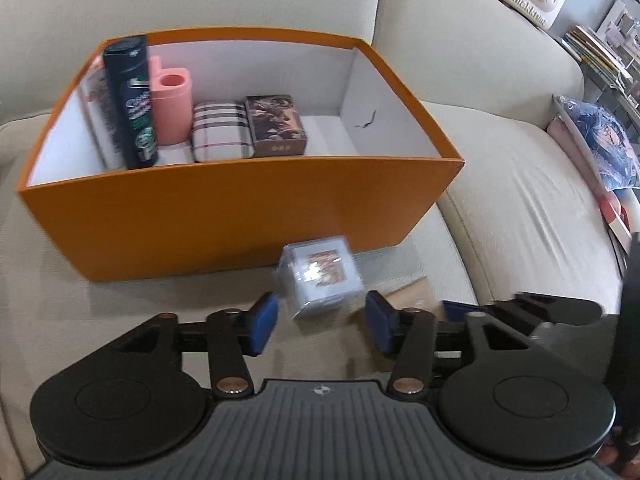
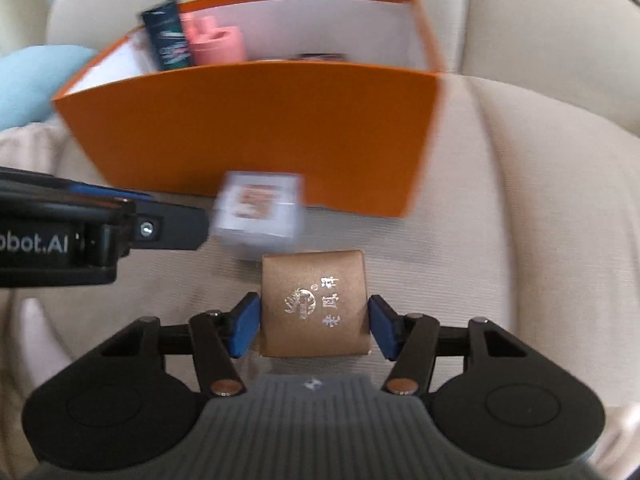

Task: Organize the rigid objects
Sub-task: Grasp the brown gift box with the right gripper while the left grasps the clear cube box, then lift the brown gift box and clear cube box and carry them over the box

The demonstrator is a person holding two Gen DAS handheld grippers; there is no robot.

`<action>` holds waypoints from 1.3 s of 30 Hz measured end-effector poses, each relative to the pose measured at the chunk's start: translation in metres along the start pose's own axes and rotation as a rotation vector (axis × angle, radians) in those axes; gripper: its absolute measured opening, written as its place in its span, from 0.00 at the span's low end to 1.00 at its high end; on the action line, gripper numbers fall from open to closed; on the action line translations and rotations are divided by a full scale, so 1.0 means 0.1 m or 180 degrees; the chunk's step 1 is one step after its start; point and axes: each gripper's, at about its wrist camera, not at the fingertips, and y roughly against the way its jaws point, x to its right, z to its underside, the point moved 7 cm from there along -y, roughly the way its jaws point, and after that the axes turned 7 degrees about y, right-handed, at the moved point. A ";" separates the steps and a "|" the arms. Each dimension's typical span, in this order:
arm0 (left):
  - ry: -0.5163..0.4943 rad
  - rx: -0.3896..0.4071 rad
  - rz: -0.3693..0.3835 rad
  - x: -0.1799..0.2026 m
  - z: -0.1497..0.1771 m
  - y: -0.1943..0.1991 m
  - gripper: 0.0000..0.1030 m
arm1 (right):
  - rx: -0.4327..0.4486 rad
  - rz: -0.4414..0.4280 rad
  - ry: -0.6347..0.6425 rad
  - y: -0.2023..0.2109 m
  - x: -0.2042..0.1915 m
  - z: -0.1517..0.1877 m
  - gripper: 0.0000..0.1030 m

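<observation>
- Done so far, judging by what sits inside: the open orange cardboard box [image 1: 224, 216] on the beige sofa cushion [image 1: 520, 216] already holds a dark shampoo bottle [image 1: 130, 104], a pink plastic holder [image 1: 172, 108], a plaid-patterned case [image 1: 220, 130] and a brown picture-printed tin [image 1: 276, 124], lined up along its left half.
- Left to do: two items lie on the cushion in front of the box.
- The left gripper [image 1: 320, 320] has its blue pads apart, flanking a small clear cube with a picture card [image 1: 320, 280]; blur makes contact hard to judge, but a gap shows on both sides.
- The right gripper [image 2: 314, 326] straddles a brown gift box with silver lettering [image 2: 314, 304]; its pads appear just beside the sides, not pressing.
- Neither item is lifted yet.
</observation>
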 end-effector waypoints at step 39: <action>0.0349 -0.0182 -0.0068 -0.03 -0.05 0.12 0.54 | 0.0255 -0.0210 -0.0811 0.15 0.53 0.04 0.58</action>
